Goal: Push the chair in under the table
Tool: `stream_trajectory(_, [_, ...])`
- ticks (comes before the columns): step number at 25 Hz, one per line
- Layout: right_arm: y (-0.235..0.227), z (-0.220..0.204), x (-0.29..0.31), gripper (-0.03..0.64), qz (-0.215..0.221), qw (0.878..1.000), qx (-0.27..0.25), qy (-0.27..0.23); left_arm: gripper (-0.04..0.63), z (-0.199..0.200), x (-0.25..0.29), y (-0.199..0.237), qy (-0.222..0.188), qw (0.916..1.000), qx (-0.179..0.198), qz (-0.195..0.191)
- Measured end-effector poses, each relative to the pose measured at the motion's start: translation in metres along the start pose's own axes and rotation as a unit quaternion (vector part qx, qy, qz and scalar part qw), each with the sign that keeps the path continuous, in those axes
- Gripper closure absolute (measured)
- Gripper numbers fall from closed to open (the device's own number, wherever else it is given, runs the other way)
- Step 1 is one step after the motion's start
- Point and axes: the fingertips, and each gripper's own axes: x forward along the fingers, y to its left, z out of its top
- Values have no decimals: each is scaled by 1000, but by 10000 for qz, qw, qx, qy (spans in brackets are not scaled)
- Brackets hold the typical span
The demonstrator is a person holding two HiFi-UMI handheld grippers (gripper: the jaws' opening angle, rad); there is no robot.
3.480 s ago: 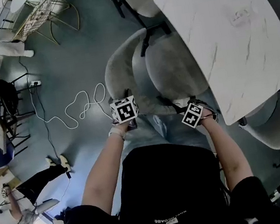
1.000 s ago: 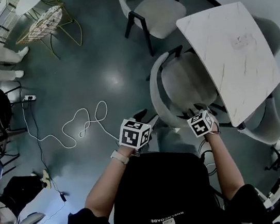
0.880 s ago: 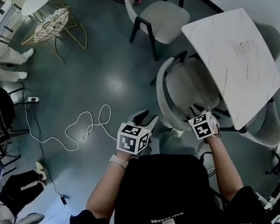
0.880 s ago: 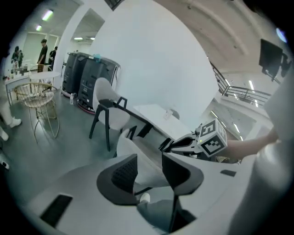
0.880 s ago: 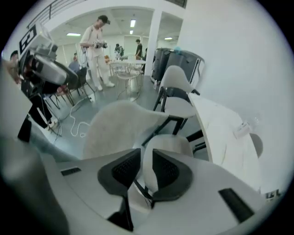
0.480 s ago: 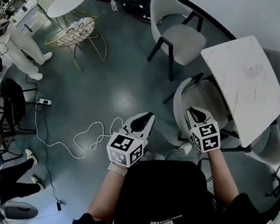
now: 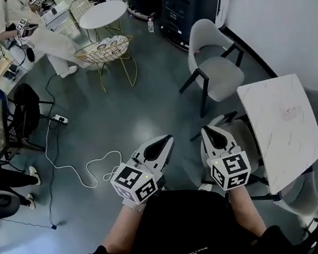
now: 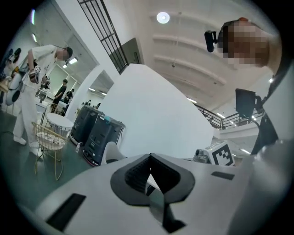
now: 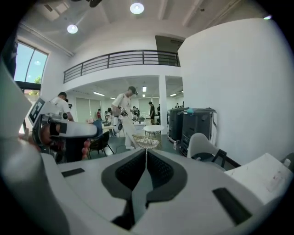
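Two jaw pairs just closed tight, nothing between them: left gripper (image 7: 162, 145) and right gripper (image 7: 210, 134), side by side, apart. Just right of the right gripper, grey chair (image 7: 245, 139), seat tucked under the white marble desk (image 7: 281, 126). Farther off, second chair (image 7: 217, 74).

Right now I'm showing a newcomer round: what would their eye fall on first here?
The left gripper and right gripper, both shut and empty, jut out at bottom centre. To their right stands a marble table with a chair partly under it. A white cable loops over the floor at left.
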Motion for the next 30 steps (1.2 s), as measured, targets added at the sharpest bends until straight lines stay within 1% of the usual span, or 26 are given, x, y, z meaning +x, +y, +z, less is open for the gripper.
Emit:
stream_trajectory(2, [5,20,-4,597,177,9995,-65,-250,589,13,1,-8,-174,9997,154,2])
stream_trajectory(4, [7,34,-10,600,311,9985,-105,-442,589,21,3,-16,-276,9994,227,-13])
stream_trajectory(6, [7,45,-17,602,450,9971,-81,-606,589,27,6,-24,-351,9991,246,-53])
stream_trajectory(9, [11,56,-24,603,648,9953,-78,-719,589,35,6,-32,-468,9985,283,-59])
stream_trajectory(13, [22,70,-32,603,872,9920,-166,-901,589,41,3,-35,-608,9979,211,24])
stream_trajectory(16, [28,78,-39,603,1028,9886,-180,-1089,589,43,1,-41,-621,9977,266,93])
stream_trajectory(20, [35,77,-41,604,1164,9867,-206,-1118,589,44,3,-48,-590,9974,399,110])
stream_trajectory(30, [32,70,-48,604,1263,9858,-27,-1103,589,37,8,-56,-499,9979,389,162])
